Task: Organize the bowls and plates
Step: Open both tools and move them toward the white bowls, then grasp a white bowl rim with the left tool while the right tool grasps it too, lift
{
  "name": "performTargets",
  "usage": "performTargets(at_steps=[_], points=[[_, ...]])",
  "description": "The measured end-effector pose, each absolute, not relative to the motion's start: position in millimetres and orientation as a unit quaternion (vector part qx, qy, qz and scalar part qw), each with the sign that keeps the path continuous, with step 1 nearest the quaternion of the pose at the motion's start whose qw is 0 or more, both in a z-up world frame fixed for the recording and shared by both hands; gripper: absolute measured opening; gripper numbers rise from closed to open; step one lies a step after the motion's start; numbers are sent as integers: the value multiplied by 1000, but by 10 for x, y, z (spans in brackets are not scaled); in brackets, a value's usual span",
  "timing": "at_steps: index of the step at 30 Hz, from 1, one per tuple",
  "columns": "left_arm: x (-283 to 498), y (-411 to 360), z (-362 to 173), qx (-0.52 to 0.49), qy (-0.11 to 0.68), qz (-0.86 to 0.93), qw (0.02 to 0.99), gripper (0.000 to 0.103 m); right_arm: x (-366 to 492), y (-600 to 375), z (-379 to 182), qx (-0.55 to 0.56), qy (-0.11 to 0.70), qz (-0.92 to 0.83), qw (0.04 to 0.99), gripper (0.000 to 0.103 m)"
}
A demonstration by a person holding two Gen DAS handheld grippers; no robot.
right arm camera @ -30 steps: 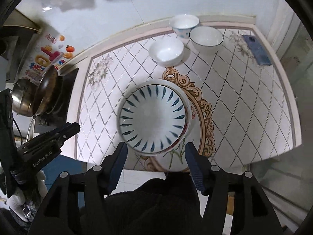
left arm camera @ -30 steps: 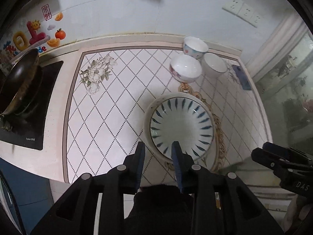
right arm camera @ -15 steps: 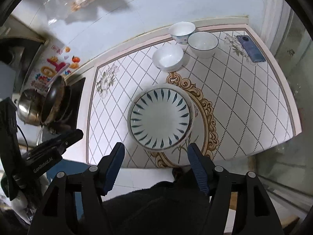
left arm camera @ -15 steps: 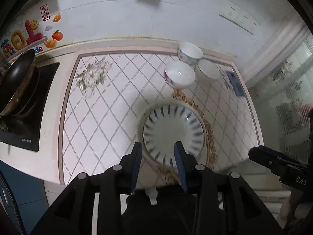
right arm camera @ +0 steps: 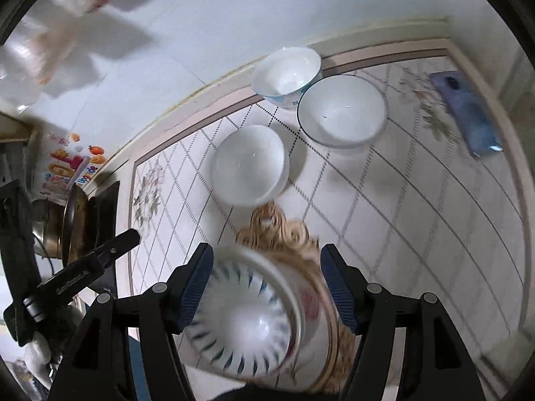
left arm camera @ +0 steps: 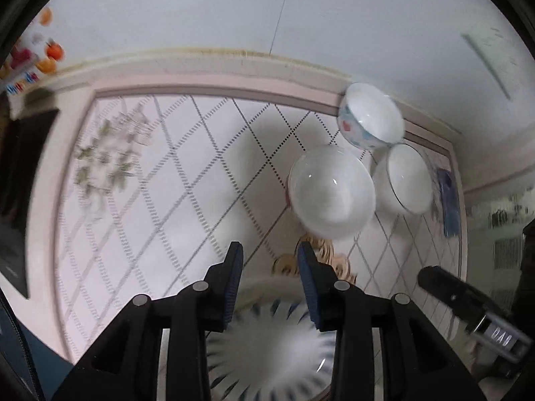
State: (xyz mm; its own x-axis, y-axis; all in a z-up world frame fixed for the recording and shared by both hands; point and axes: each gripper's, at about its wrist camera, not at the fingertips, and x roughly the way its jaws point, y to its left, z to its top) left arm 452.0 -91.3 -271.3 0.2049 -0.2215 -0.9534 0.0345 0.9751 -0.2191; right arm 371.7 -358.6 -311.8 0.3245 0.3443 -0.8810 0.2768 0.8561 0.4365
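The blue-striped plate point(right arm camera: 240, 320) lies at the near edge of the counter mat point(right arm camera: 384, 207), stacked on a larger white plate point(right arm camera: 314, 327) whose rim shows a red flower print; both are blurred. From the left wrist view the same striped plate point(left arm camera: 271, 351) sits low in the frame, below and between the fingers.

The right gripper point(right arm camera: 266, 287) hangs above the stack with its blue-padded jaws spread wide, nothing between them. The left gripper point(left arm camera: 270, 287) is also released — its jaws stand apart with a narrower gap and hold nothing.

Farther back stand three bowls. A plain white bowl point(right arm camera: 249, 165) is nearest the plates, just beyond the gold scrollwork printed on the mat. Behind it to the right, a wider bowl with a thin dark rim point(right arm camera: 342, 110) sits touching or just beside a blue-patterned bowl point(right arm camera: 286, 72) that is close against the wall point(right arm camera: 234, 10).

A dark blue phone point(right arm camera: 466, 113) lies at the far right corner of the mat, well apart from the bowls. At the far left a pan point(right arm camera: 78, 227) rests on a black cooktop point(right arm camera: 107, 200) — colourful stickers point(right arm camera: 72, 163) mark the wall above it.
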Motion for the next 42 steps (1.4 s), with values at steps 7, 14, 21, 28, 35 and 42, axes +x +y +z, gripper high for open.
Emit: performTargets(at_steps=[7, 14, 21, 28, 35, 42], points=[[4998, -1173, -3258, -89, 661, -71, 742, 32, 4409, -3673, -3720, 262, 609, 49, 747, 67], [5157, -1353, -3460, -65, 677, -74, 729, 32, 4715, -3648, -4065, 274, 622, 66, 731, 54], [5218, -1367, -3537, -60, 683, -66, 725, 31, 4820, -3505, -4261, 274, 632, 77, 721, 34], [5209, -1426, -3551, -41, 672, -57, 737, 17, 4868, -3454, -4282, 248, 632, 69, 731, 20], [5096, -1448, -3440, -29, 664, -61, 745, 17, 4825, -3445, -4262, 239, 631, 71, 735, 19], [4847, -1501, -3099, -19, 646, -76, 759, 17, 4606, -3500, -4054, 239, 623, 81, 740, 19]])
